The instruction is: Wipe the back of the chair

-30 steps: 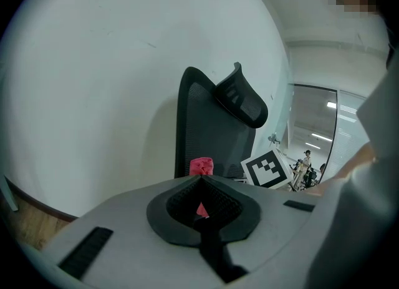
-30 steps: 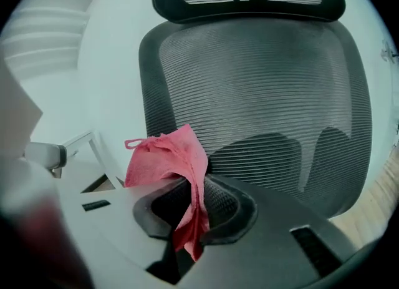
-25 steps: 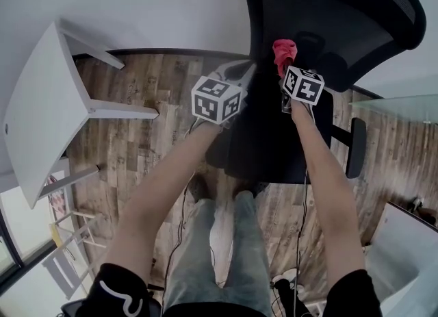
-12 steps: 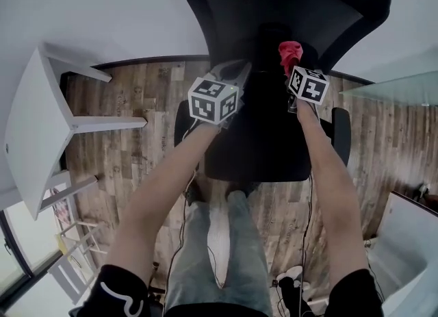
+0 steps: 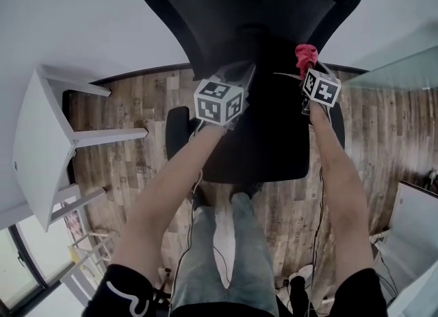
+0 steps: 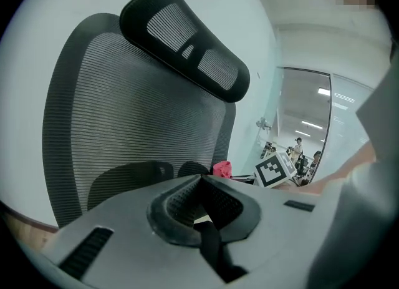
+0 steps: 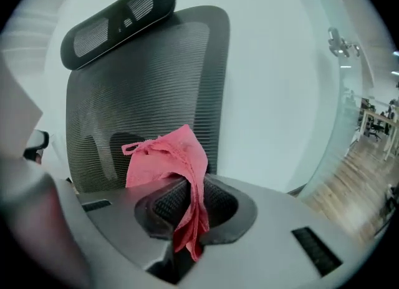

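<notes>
In the upper centre of the head view, the black mesh chair back (image 5: 260, 14) stands upright, with pale wall open on both sides of it. The right tool (image 5: 308, 70) pinches a pink cloth (image 5: 306, 54) at the back's lower right edge; whether the cloth touches the mesh cannot be told. The left tool (image 5: 238, 76), its jaws pressed together on nothing, hovers by the back's lower middle. A white table (image 5: 41, 144) stands well apart at the left. Compared with half a second ago, the chair sits further left in the frame and the cloth nearer its right edge.
</notes>
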Available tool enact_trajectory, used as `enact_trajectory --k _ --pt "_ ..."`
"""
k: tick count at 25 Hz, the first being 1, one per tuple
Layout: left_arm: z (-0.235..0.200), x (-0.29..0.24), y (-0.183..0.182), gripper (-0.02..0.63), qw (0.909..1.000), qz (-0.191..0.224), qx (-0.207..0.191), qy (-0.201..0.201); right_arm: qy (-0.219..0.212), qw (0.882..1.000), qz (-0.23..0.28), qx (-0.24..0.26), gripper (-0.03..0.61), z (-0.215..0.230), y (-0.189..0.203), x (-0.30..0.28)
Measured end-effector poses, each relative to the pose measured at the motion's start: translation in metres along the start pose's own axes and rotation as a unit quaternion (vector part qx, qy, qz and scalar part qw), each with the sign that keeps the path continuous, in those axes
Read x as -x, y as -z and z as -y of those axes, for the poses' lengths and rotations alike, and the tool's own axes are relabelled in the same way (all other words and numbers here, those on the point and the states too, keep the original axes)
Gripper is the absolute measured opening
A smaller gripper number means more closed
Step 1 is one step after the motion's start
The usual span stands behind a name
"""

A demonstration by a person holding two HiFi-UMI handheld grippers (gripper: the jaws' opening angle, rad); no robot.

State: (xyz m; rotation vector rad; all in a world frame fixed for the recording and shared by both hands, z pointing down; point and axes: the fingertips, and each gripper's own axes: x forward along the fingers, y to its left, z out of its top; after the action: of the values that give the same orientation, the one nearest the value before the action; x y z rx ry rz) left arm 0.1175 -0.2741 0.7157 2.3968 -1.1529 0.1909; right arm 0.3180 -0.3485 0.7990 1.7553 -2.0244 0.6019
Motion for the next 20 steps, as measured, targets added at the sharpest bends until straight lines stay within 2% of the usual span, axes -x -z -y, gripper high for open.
enact_trajectory --k 4,8,13,20 --pt "0.010 0.000 0.004 0.025 0.9999 -0.007 -0.009 0.008 0.028 0.999 0.002 -0.022 0.066 0.030 0.010 0.019" --pt "0.024 0.008 0.005 0.025 0.9996 -0.010 -0.016 0.020 0.022 0.999 0.014 -0.042 0.066 0.035 0.014 0.049" --pt "0.050 0.032 0.008 0.025 0.9988 -0.012 -0.024 0.041 -0.029 0.997 0.056 -0.046 0.066 0.013 0.003 0.108" --pt "0.077 0.098 -0.014 0.025 0.9969 -0.009 -0.045 0.063 -0.061 0.994 0.092 -0.014 0.066 -0.046 -0.026 0.207"
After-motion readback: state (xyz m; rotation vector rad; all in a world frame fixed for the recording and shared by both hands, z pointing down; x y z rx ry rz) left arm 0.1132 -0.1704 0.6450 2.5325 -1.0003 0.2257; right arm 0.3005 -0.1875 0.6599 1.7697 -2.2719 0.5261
